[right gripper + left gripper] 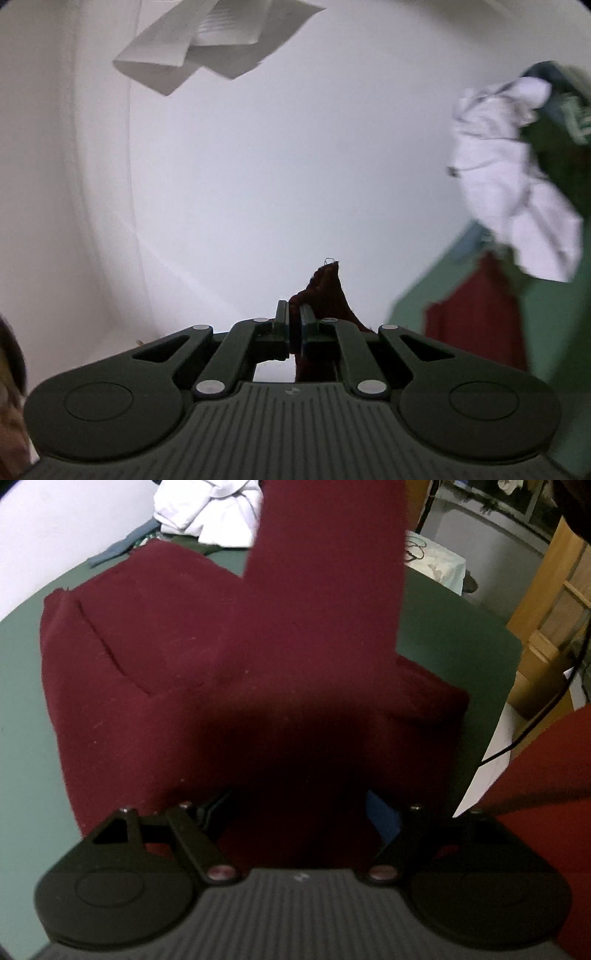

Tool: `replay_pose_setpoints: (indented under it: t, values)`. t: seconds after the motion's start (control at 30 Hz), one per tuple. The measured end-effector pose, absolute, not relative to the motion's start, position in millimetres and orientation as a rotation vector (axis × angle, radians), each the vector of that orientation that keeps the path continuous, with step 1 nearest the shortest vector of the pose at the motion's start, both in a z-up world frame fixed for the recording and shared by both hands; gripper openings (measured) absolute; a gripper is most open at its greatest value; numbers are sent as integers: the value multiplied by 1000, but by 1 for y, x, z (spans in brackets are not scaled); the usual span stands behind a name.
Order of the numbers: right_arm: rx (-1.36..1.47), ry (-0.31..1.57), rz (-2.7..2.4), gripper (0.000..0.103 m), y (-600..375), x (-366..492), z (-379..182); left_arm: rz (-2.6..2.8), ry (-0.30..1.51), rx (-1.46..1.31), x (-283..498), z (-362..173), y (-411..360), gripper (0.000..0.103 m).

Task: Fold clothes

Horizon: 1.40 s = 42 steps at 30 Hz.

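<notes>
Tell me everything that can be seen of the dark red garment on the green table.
The dark red garment looks like a soft knitted or fleecy fabric, one plain colour. Most of it lies spread on the green table, with a slanted seam or fold on its left part. One long strip rises up out of the left wrist view. The right gripper is shut on a corner of it, lifted before the white wall. The left gripper's fingers stand apart over it.

White wall (277, 166), green table (454, 627), grey floor (491, 554), wooden furniture (554, 602).
</notes>
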State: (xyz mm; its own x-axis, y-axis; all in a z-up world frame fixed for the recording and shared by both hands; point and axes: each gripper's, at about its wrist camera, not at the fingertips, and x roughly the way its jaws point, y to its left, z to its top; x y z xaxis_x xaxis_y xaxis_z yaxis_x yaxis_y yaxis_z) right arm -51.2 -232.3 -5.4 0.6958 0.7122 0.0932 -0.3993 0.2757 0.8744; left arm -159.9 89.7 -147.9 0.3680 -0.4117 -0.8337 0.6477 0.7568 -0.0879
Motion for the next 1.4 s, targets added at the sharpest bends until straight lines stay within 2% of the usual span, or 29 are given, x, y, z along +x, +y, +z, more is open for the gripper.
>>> replay_pose_setpoints:
  t: [0.3, 0.43, 0.6, 0.73, 0.97, 1.4]
  values:
    - [914, 352, 706, 6, -135, 24, 19, -735, 956, 167, -170, -147, 120, 74]
    - [796, 389, 637, 6, -101, 59, 17, -727, 944, 120, -179, -141, 127, 67]
    - [660, 444, 603, 6, -68, 100, 9, -678, 947, 55, -179, -139, 133, 51]
    - [588, 489, 617, 6, -44, 123, -4, -619, 970, -46, -177, -144, 142, 47]
    - [532, 554, 656, 6, -24, 150, -21, -523, 976, -140, -177, -147, 143, 21]
    - [387, 718, 550, 6, 15, 190, -96, -435, 1024, -286, -175, -150, 159, 19]
